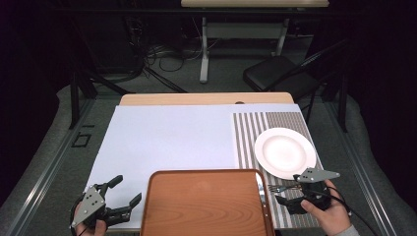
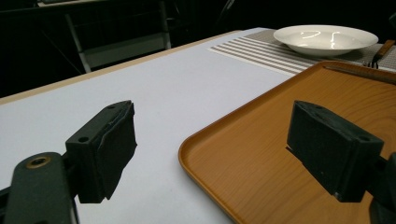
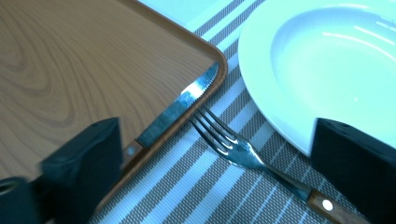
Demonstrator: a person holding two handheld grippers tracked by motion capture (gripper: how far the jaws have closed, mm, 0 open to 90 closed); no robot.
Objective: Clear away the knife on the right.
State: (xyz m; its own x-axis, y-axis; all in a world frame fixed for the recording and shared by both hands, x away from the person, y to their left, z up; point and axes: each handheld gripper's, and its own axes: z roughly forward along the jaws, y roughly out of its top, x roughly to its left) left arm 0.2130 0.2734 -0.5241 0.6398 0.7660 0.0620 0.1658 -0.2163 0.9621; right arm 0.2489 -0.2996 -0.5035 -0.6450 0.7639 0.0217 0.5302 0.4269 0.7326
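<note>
Where jaws intrude, fork [image 3: 243, 151] handle cut off.

In the right gripper view, the fork [image 3: 243, 151] loses its wooden handle end at the bottom edge, and the knife [image 3: 180, 106] beside the tray [image 3: 70, 70] has its handle hidden behind a finger. The plate [image 3: 327, 60] is cut off at the right edge.

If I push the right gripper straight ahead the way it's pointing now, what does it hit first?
Most likely the fork: it lies on the striped placemat between the open fingers of the right gripper. The knife on the tray's rim and the white plate lie just beyond, though depth is uncertain.
</note>
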